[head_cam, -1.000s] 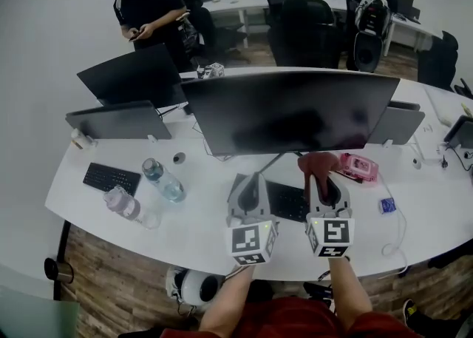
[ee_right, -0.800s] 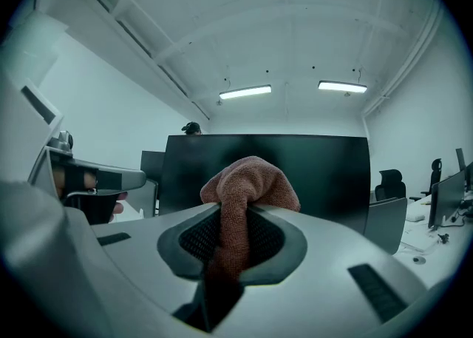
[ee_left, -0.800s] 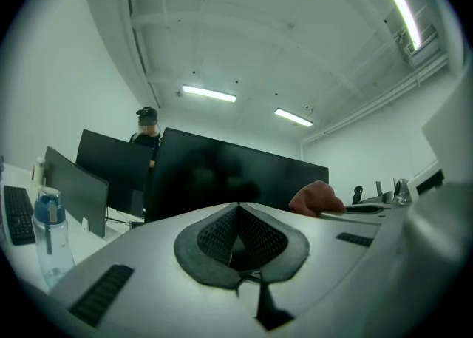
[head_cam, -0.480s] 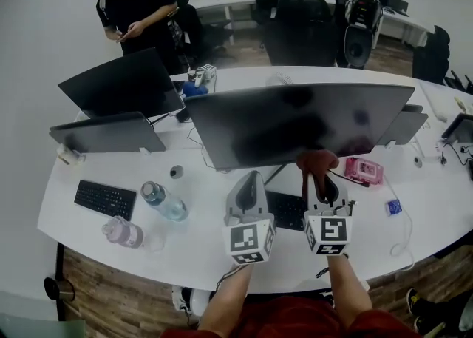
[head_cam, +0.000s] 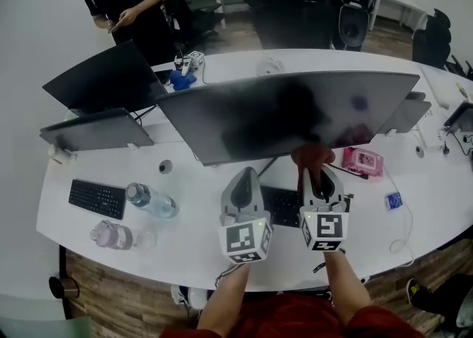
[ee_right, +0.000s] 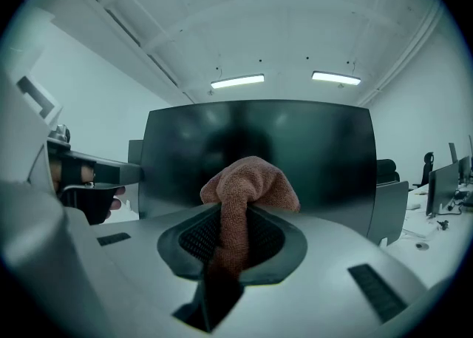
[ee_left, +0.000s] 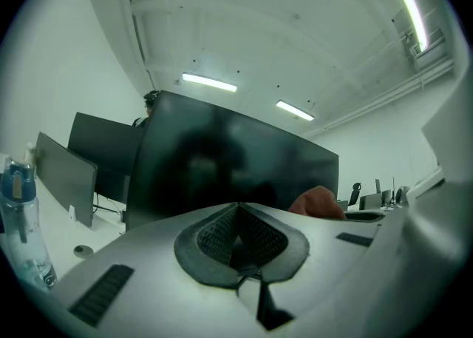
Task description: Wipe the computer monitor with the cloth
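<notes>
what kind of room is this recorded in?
Most likely an open-plan office: a large monitor and a keyboard on a long white desk, with office chairs at more desks behind.

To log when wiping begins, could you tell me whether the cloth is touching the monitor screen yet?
Cannot tell. The right gripper view shows the cloth overlapping the monitor, hiding any gap or contact.

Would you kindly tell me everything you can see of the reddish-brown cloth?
The reddish-brown terry cloth is nubbly fabric, bunched into a rounded lump. Its gathered neck is pinched between the fingers of the right gripper, the lump standing above them, before the wide dark computer monitor, low on its screen; contact cannot be told.
</notes>
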Motion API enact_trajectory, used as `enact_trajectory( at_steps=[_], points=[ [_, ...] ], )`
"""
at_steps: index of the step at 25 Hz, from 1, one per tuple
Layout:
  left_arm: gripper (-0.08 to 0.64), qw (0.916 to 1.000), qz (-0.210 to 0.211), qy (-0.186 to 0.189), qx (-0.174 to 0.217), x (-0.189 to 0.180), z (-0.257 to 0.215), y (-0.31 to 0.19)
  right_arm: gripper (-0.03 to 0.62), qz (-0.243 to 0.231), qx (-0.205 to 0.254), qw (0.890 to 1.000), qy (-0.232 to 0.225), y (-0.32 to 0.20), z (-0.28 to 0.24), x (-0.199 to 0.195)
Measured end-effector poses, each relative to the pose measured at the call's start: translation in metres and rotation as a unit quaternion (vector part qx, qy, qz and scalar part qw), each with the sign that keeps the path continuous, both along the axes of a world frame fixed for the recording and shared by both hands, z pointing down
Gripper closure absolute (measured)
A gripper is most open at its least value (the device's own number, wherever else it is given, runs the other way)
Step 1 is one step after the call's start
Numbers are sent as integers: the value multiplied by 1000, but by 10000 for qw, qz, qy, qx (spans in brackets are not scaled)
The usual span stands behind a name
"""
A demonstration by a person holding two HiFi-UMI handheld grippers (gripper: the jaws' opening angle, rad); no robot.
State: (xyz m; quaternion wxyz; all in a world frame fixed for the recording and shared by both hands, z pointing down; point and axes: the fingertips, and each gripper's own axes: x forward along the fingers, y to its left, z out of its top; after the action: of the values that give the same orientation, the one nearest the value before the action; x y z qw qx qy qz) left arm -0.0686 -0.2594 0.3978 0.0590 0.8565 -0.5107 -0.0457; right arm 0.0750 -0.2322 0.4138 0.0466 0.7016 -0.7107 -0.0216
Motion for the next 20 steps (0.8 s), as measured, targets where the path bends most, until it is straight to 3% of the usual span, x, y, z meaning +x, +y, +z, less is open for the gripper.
enact_trajectory(
  at_steps=[9,20],
  points=[
    [537,9998,-82,-130,-154,11,16,0,517,140,-240,9996,-89,-4,33,27],
    [537,9990,284,-234,-245,64,29,0,516,1040,-449,9935,-71,9,58,125]
  ],
)
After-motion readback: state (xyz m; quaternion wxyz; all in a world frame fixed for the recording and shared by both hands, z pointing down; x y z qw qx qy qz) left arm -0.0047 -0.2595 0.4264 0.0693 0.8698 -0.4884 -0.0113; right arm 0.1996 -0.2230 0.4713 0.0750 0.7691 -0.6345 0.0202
